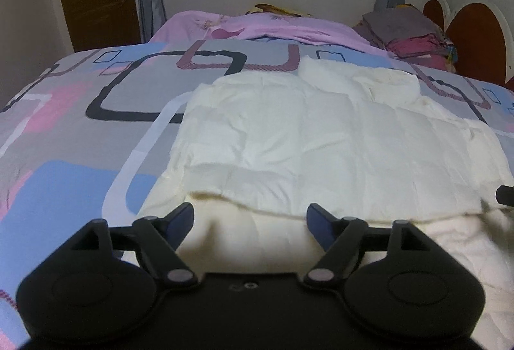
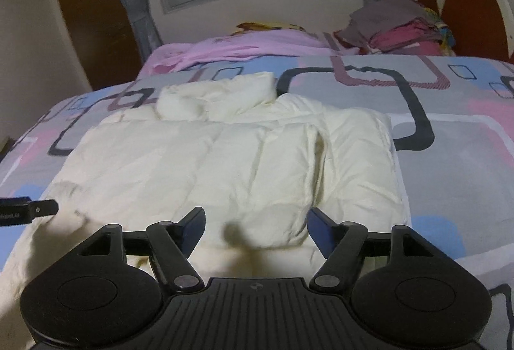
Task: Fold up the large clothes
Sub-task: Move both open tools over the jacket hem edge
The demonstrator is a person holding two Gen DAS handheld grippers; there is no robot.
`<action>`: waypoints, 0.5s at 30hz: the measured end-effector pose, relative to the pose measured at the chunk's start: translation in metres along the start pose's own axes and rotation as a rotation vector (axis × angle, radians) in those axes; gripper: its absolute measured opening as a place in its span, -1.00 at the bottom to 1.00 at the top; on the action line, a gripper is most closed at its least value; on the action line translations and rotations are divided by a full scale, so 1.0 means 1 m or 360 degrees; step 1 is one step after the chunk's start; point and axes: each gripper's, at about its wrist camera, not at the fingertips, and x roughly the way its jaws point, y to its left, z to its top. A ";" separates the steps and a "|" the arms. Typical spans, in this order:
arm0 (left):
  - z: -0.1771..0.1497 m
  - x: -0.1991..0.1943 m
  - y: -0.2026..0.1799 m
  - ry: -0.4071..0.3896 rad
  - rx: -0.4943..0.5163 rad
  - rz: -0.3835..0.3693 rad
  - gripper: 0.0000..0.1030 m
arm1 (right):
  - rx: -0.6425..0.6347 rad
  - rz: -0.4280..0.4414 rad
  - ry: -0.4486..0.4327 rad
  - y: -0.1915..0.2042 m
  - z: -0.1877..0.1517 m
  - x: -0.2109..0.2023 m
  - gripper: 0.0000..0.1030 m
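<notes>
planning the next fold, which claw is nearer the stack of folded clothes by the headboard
Right. The stack of folded clothes lies far right on the bed; the right claw hovers toward that side, the left claw farther left.

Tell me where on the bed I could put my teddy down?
Bare bedspread lies left of the white puffy jacket, and more to its right, short of the pink sheet. The far right corner is crowded with a pile of folded clothes.
</notes>
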 end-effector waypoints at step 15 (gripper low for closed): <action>-0.054 -0.058 0.033 -0.0015 0.0065 -0.0097 0.62 | 0.0108 -0.0190 -0.0009 0.024 -0.078 -0.085 0.68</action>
